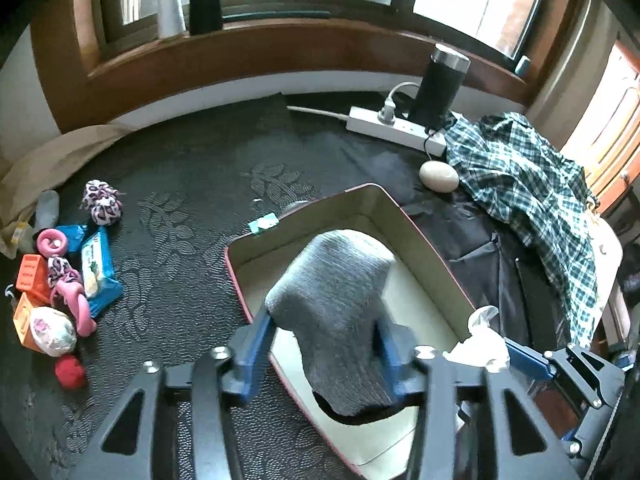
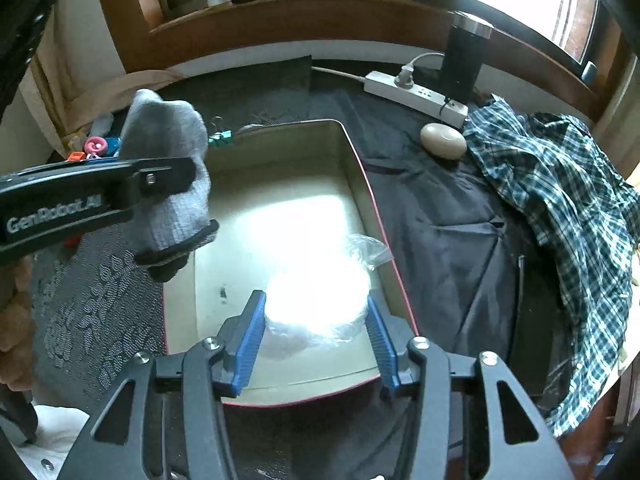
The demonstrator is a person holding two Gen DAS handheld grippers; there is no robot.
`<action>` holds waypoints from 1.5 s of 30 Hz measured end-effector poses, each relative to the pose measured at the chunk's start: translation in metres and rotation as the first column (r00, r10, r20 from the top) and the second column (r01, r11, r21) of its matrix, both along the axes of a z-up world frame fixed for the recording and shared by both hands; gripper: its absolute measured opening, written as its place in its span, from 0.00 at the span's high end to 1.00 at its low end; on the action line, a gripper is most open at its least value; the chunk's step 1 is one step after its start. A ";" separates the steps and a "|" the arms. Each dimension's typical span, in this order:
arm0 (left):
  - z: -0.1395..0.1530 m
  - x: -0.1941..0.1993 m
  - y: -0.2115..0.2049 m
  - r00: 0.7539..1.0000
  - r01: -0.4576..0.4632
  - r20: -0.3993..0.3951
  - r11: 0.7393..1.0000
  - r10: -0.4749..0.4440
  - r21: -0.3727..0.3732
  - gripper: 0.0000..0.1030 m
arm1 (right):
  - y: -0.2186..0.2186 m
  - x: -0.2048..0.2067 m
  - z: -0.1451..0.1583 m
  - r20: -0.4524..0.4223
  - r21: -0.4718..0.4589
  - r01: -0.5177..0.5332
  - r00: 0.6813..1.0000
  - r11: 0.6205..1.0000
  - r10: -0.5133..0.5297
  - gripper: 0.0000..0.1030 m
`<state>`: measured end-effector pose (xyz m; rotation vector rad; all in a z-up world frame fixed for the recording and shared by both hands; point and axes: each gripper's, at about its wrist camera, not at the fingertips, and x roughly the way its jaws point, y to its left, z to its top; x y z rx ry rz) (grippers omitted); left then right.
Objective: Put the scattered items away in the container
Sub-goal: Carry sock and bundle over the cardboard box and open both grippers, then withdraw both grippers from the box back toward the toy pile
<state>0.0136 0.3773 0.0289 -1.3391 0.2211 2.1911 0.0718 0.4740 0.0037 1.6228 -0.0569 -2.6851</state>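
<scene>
The table [image 1: 192, 168], under a dark patterned cloth, carries an open tin box [image 2: 360, 168] — the container — with its long axis running away from both cameras. A plaid shirt [image 2: 560, 184] lies heaped to the right of it, and a pile of small toys and packets [image 1: 64, 280] sits well to the left, near the table's edge.

The left gripper [image 1: 324, 344] has its jaws closed on a grey sock [image 1: 336, 300], which hangs over the near left part of the box, above the floor of it and not touching. The right gripper [image 2: 316, 320] has its jaws clamped on a white crumpled plastic bag [image 2: 320, 300], glare-washed, low over the near end of the box; whether it rests on the bottom I cannot tell.

Both loads sit directly above the box — a release looks like the next move for either hand. The toy pile lies nearer the left hand.
</scene>
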 end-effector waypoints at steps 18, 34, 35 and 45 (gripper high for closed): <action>0.010 -0.009 -0.026 0.997 -0.079 -0.014 0.997 0.079 0.016 0.34 | -0.012 -0.006 0.003 0.007 -0.004 -0.062 0.998 0.998 0.062 0.37; 0.017 -0.030 -0.116 0.963 -0.267 -0.004 0.963 0.268 0.033 0.34 | -0.091 -0.026 0.023 -0.022 0.021 -0.244 0.969 0.970 0.244 0.25; 0.017 -0.031 -0.122 0.961 -0.278 -0.002 0.960 0.278 0.032 0.34 | -0.097 -0.027 0.024 -0.022 0.023 -0.255 0.967 0.967 0.255 0.25; 0.015 -0.037 -0.180 0.931 -0.366 0.010 0.930 0.366 0.021 0.34 | -0.152 -0.039 0.030 -0.015 0.027 -0.351 0.936 0.936 0.351 0.25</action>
